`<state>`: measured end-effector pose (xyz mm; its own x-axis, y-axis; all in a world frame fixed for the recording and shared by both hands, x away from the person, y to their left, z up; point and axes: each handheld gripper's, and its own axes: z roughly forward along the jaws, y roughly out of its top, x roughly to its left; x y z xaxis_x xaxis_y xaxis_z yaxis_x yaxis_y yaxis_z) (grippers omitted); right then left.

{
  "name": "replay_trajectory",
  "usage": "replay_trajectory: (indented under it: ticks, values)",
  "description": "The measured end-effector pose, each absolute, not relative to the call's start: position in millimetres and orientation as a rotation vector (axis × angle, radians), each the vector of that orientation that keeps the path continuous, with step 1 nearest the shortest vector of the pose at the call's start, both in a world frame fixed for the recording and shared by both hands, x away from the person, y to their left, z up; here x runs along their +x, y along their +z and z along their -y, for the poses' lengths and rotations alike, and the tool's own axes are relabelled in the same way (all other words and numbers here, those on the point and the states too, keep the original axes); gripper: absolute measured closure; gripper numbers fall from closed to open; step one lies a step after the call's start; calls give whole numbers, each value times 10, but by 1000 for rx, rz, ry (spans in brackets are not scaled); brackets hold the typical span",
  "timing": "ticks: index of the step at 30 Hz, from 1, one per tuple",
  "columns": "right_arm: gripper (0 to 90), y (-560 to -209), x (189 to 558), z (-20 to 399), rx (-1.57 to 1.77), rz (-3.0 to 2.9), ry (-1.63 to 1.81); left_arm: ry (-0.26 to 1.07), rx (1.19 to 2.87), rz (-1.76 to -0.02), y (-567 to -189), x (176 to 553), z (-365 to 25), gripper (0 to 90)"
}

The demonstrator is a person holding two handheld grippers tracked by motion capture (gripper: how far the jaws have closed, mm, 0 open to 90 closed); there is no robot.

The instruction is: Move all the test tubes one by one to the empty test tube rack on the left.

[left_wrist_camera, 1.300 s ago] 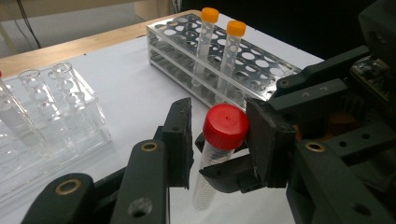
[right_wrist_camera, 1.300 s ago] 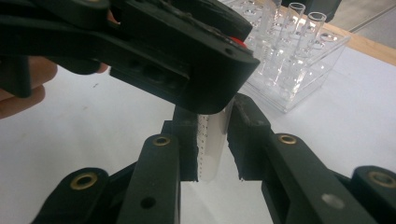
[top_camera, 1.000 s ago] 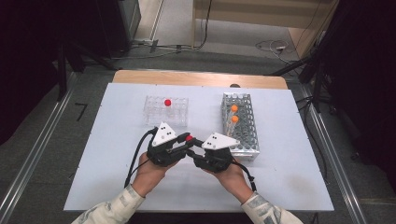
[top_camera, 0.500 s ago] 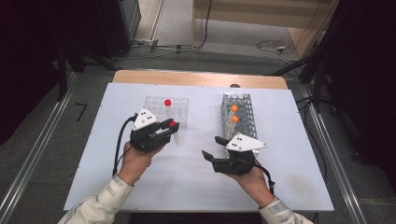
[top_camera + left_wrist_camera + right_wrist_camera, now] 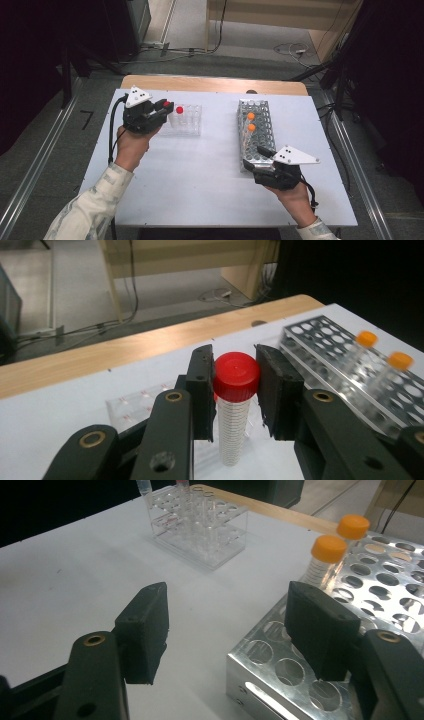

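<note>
My left gripper is shut on a clear tube with a red cap, upright at the left end of a clear plastic rack. In the left gripper view both pads press the tube's red cap, with the clear rack below. Another red-capped tube stands in that rack. My right gripper sits at the near end of a metal rack. Its jaws have just been opening and stand open with nothing between them. Two orange-capped tubes stand in the metal rack.
The white table has a wooden strip along its far edge. The metal rack has several unfilled holes near my right jaw. A black cable trails from the left gripper.
Both grippers met at the table's middle around the red-capped tube. The left one has carried it back and left to the clear rack. The right has let go and moved right, to the metal rack.
</note>
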<state>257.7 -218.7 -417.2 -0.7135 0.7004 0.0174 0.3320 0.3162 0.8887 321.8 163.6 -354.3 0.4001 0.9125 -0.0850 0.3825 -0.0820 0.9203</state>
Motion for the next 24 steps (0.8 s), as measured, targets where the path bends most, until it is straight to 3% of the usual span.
replay_trajectory:
  ticks: [24]
  values:
    - [345,-4134,2565,2260,935,-2174,1390,765,1686,-1198,-3788,3639,-1588,697]
